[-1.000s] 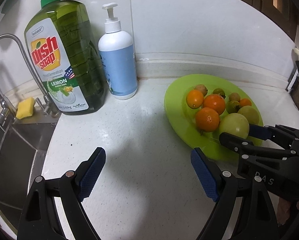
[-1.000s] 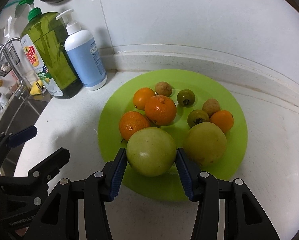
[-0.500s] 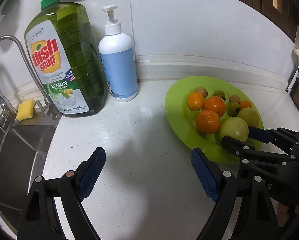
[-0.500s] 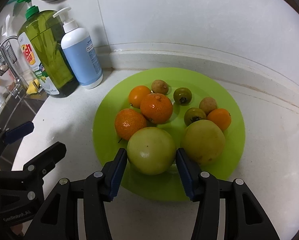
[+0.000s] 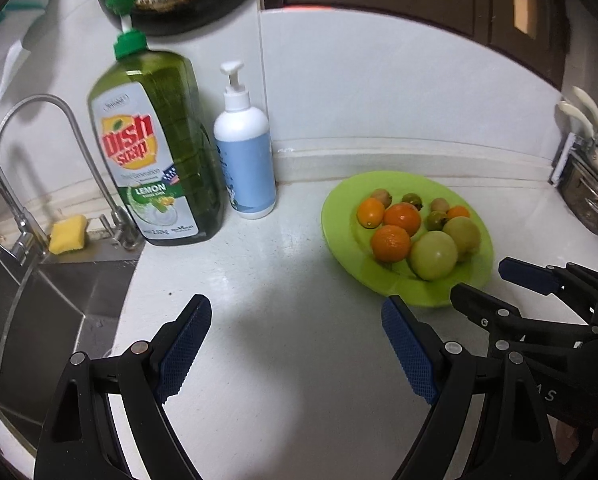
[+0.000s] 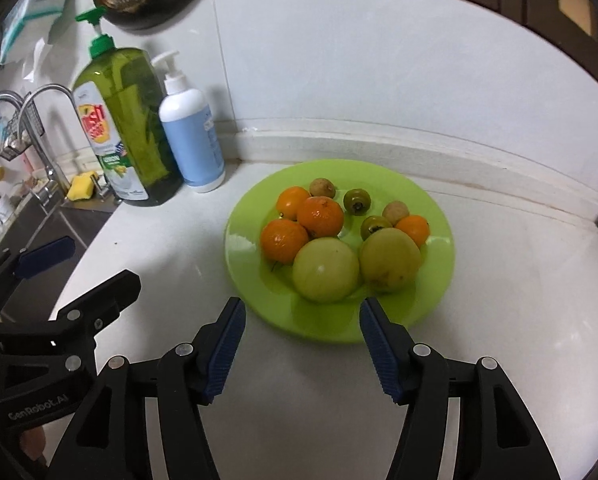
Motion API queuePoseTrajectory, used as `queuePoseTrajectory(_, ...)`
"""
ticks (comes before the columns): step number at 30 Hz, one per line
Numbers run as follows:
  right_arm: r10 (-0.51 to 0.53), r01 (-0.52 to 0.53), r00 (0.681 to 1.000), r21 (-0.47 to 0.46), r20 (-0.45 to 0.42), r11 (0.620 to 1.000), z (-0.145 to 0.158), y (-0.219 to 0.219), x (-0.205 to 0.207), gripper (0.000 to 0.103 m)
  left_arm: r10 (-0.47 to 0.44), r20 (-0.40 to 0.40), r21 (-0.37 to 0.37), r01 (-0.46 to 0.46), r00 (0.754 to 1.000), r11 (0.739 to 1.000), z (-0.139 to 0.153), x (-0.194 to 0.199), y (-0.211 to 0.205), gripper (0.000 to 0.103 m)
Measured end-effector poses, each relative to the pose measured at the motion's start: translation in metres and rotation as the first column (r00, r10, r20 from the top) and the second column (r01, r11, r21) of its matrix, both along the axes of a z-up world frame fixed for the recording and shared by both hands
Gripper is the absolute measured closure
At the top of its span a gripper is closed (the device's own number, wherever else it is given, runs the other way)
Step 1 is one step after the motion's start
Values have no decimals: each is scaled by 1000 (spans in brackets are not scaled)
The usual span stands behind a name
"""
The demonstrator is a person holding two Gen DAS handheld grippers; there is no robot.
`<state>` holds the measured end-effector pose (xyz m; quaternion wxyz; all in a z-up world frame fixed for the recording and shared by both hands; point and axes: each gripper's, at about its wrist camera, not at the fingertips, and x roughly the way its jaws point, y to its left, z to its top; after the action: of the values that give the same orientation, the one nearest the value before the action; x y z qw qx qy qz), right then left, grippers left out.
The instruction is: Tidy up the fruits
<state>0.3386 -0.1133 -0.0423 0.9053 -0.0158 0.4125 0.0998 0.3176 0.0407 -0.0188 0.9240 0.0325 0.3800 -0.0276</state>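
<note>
A lime green plate on the white counter holds several fruits: two big green-yellow ones, oranges, and small green and brown fruits. My right gripper is open and empty, just short of the plate's near rim, apart from the green fruit. It also shows in the left wrist view. My left gripper is open and empty over bare counter, left of the plate.
A green dish soap bottle and a white-blue pump bottle stand at the back left against the wall. A sink with faucet and yellow sponge lies left. A metal rack stands far right.
My right gripper has pulled back from around the near green fruit, which stays on the plate. Both grippers have drawn back and up from the counter.
</note>
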Motion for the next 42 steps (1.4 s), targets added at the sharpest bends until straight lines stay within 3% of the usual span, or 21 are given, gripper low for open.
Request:
queuePoseTrajectory(13, -125, 124, 986, 19, 111, 992, 41, 5, -101, 39, -102, 100, 1, 103, 990, 995, 38, -75, 12, 14)
queuePoseTrajectory(21, -145, 142, 977, 29, 154, 989, 59, -3, -154, 36, -82, 154, -17, 85, 985, 996, 54, -123, 10, 9)
queuePoseTrajectory(25, -145, 143, 975, 22, 170, 989, 66, -10, -179, 30, -58, 175, -15, 62, 983, 998, 59, -151, 5, 6)
queuePoseTrajectory(42, -141, 135, 966, 43, 215, 990, 79, -37, -284, 25, -28, 233, -11, 31, 972, 999, 72, -261, -12, 0)
